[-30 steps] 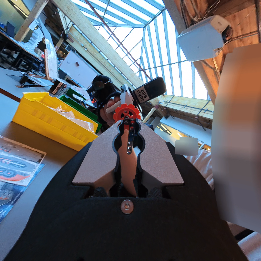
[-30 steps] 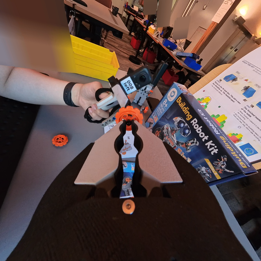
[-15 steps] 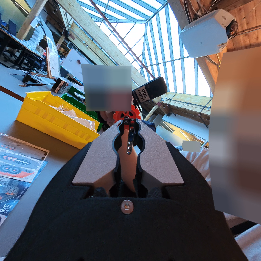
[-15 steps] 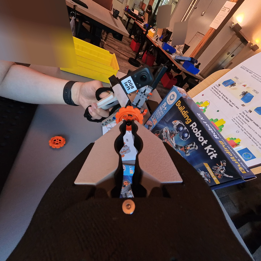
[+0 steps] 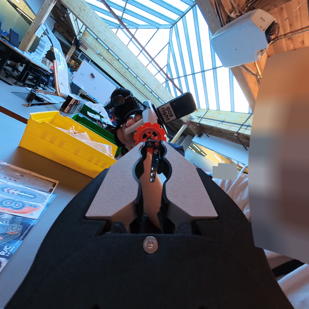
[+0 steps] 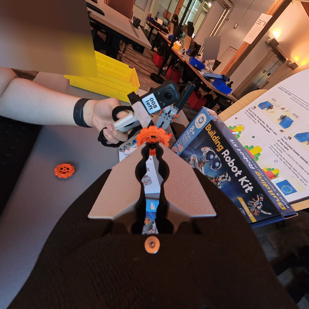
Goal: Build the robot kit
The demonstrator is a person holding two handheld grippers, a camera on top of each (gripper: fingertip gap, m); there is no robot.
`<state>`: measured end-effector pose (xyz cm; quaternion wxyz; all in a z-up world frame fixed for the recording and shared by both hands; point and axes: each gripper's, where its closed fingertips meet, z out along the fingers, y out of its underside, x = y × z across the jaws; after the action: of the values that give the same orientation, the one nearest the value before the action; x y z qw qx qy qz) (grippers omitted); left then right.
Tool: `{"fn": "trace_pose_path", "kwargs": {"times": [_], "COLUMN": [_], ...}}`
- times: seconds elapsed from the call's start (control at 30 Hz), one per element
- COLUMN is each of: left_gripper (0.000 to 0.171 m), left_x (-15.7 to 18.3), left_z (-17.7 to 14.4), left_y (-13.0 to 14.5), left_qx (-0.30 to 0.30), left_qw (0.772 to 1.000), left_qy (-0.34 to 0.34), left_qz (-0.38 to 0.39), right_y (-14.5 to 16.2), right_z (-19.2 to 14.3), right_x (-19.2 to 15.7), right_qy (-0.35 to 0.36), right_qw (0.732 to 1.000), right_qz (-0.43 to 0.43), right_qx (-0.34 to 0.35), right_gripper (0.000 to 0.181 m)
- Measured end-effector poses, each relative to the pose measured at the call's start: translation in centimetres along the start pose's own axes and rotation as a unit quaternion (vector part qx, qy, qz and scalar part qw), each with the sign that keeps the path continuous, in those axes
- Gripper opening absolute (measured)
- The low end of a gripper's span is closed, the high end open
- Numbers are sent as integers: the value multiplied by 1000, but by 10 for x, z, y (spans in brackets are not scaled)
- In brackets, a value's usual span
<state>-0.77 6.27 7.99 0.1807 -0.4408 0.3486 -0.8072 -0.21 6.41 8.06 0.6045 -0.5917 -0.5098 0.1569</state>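
Both tools are closed: right tool (image 6: 151,145) grips an orange gear (image 6: 152,140), left tool (image 5: 152,143) a half-hidden grey beam assembly (image 5: 153,164).

Orange gear wheel (image 6: 151,139) upright, pinched at hub; grey beam assembly (image 6: 164,117) behind.

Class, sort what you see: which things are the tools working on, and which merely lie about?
In hand: left tool, shut on grey brick assembly; right tool, shut on orange gear.
Lying about: loose gear, kit box, yellow bin, booklet.

Bright skylight (image 5: 150,33) glare, fisheye-warped edges
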Motion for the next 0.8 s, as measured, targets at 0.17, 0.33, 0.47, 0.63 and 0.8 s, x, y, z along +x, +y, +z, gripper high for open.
{"fn": "trace_pose_path", "kwargs": {"times": [0.17,0.33,0.47,0.63,0.8], "left_gripper": [12,11,11,11,11], "left_x": [1,15,17,15,13], "left_z": [-1,-1,-1,-1,-3], "left_y": [0,-1,0,1,-2], "left_qx": [3,1,3,0,7], "left_qw": [1000,998,997,998,998], "left_qy": [10,48,63,55,52], "left_qz": [-14,-29,-36,-30,-39], "right_y": [-2,-17,-20,-17,-15], "right_z": [1,-1,-1,0,3], "right_x": [-1,-7,-8,-8,-5], "right_qy": [3,-5,-11,-13,-5], "right_qw": [1000,999,999,999,999], "right_qz": [-5,-14,-12,-6,-7], "right_qx": [0,30,41,36,32], "right_gripper": [6,6,6,6,6]}}
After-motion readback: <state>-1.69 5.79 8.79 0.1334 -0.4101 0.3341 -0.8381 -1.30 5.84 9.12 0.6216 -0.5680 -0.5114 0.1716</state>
